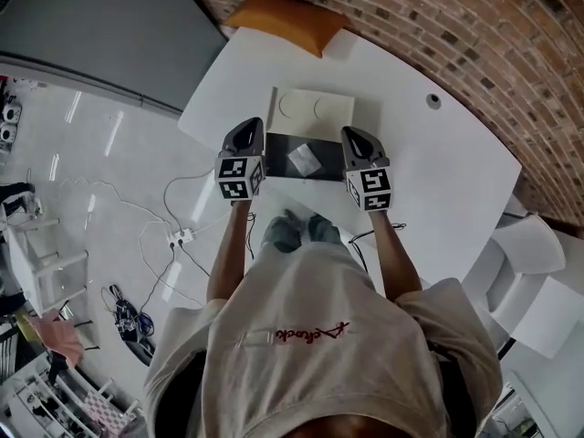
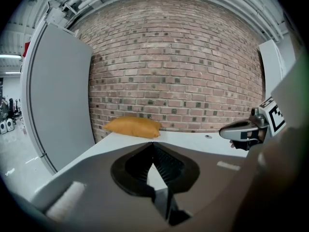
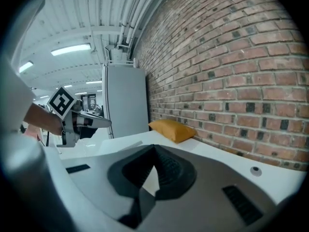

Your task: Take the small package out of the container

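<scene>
Both grippers hang over the near edge of the shallow black rectangular container (image 1: 276, 153), which sits on the white curved-edge table (image 1: 429, 172). The left gripper (image 1: 246, 133) is at its left end and the right gripper (image 1: 358, 139) at its right end. Each has its jaws pressed together at the tips and holds nothing. The small white flat package (image 1: 303, 161) lies askew on the container floor, roughly midway between the two grippers and untouched, so I judge the reach has barely started. My gripper views look over the table at the brick wall and the orange fabric cushion (image 1: 283, 16), not down into the container, so I'd tip the picking gripper's nose well down first. I'd spread its jaws before it enters, since shut tips would only shove a flat packet around. A raised corner or edge looks like the best bite. The other gripper can rest on the container rim to stop it lifting with the package. The pale square panel with two embossed circles (image 1: 310, 112), just behind the container, is probably its lid, and I'd keep clear of it.
</scene>
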The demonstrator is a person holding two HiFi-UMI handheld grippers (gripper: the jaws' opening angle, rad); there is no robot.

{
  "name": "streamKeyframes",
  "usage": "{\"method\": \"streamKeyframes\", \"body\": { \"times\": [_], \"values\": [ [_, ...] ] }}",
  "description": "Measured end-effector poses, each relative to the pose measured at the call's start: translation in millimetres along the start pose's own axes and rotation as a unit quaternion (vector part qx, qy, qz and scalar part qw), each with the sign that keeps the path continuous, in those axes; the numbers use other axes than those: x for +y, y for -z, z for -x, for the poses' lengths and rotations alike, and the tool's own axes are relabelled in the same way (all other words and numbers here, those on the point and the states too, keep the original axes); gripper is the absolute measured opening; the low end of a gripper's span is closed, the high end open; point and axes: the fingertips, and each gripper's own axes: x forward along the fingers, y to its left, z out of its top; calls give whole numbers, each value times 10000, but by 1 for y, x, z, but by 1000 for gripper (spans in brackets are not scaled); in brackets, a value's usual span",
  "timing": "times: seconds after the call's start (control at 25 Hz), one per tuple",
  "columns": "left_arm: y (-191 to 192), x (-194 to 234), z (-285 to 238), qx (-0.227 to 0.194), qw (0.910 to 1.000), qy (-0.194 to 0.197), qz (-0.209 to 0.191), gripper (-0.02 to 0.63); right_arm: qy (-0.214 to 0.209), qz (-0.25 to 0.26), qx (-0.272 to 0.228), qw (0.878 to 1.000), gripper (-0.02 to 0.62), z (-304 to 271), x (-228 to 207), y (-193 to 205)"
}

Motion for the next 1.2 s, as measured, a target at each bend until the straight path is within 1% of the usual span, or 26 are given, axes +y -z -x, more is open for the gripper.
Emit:
{"method": "streamKeyframes", "body": {
  "times": [0.28, 0.52, 0.64, 0.76, 0.92, 1.08, 1.2],
  "values": [
    [24, 8, -8, 216, 9995, 232, 37, 9, -5, -98, 288, 9995, 11, -13, 24, 25],
    [50, 7, -6, 386, 9977, 556, 80, 9, 115, -2, 598, 9981, 11, -8, 48, 47],
    [58, 7, -2, 421, 9967, 682, 124, 9, 90, 158, 794, 9967, 11, -6, 62, 57],
    [63, 9, 2, 423, 9964, 725, 148, 9, -57, 462, 974, 9942, 11, -8, 75, 63],
    [70, 15, 6, 427, 9962, 736, 175, 9, -398, 979, 1216, 9869, 11, -16, 90, 71],
    [75, 25, 11, 411, 9963, 715, 244, 9, -771, 1577, 1437, 9739, 11, -28, 105, 77],
    [80, 28, 12, 417, 9962, 700, 315, 9, -1063, 1990, 1633, 9604, 11, -34, 113, 84]
  ]
}}
